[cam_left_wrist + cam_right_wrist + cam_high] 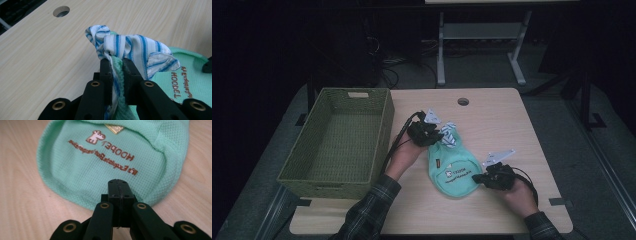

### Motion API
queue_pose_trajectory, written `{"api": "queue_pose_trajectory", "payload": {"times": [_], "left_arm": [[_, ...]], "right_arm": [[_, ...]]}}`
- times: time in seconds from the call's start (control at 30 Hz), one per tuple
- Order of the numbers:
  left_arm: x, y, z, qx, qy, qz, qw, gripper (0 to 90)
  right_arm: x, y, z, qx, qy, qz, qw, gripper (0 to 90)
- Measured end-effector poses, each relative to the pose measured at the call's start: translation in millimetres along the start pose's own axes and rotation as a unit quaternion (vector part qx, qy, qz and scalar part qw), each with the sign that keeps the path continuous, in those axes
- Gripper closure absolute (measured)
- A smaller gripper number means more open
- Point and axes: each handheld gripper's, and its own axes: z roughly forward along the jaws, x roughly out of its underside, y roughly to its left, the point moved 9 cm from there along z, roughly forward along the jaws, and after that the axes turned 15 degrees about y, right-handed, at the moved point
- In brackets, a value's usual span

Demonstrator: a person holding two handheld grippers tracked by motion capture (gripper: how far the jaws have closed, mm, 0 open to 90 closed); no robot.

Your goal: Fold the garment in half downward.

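Observation:
A mint-green garment (pixel 454 172) with a brown printed logo lies flat on the wooden table (pixel 497 125). Its upper end carries blue-and-white striped fabric (pixel 130 46), bunched and lifted. My left gripper (pixel 439 137) is shut on that bunch, and the left gripper view shows striped and green cloth pinched between the jaws of the left gripper (pixel 116 61). My right gripper (pixel 477 178) sits at the garment's lower right edge. In the right gripper view the jaws of the right gripper (pixel 118 182) are pressed together over the hem of the garment (pixel 105 162), with no cloth seen between them.
A green woven basket (pixel 384 135) stands at the table's left side, close to my left hand. A round cable hole (pixel 463 101) is near the table's far edge. A white desk frame stands on the floor beyond the table.

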Motion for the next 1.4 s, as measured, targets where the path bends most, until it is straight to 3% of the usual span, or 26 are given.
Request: {"api": "queue_pose_trajectory", "payload": {"times": [0.27,0.67,0.87,1.4], "left_arm": [[-1.8,-14.8,-4.1,0.002,-0.001,0.019,0.9998,79.8],[-5.7,-47.1,-6.6,0.008,-0.004,0.052,0.9986,79.6],[-1.7,-57.5,-1.7,0.004,0.007,0.066,0.9978,79.3],[5.6,-90.1,17.8,0.025,0.033,0.095,0.9946,75.3]], "right_arm": [[-3.0,-0.7,1.6,0.002,-0.001,-0.004,1.0000,89.8],[-3.3,-0.6,1.6,0.002,0.000,-0.003,1.0000,89.8],[-3.2,-0.8,1.5,0.003,0.000,-0.004,1.0000,89.8],[-0.7,-5.2,-4.9,0.002,-0.009,0.004,0.9999,89.7]]}}
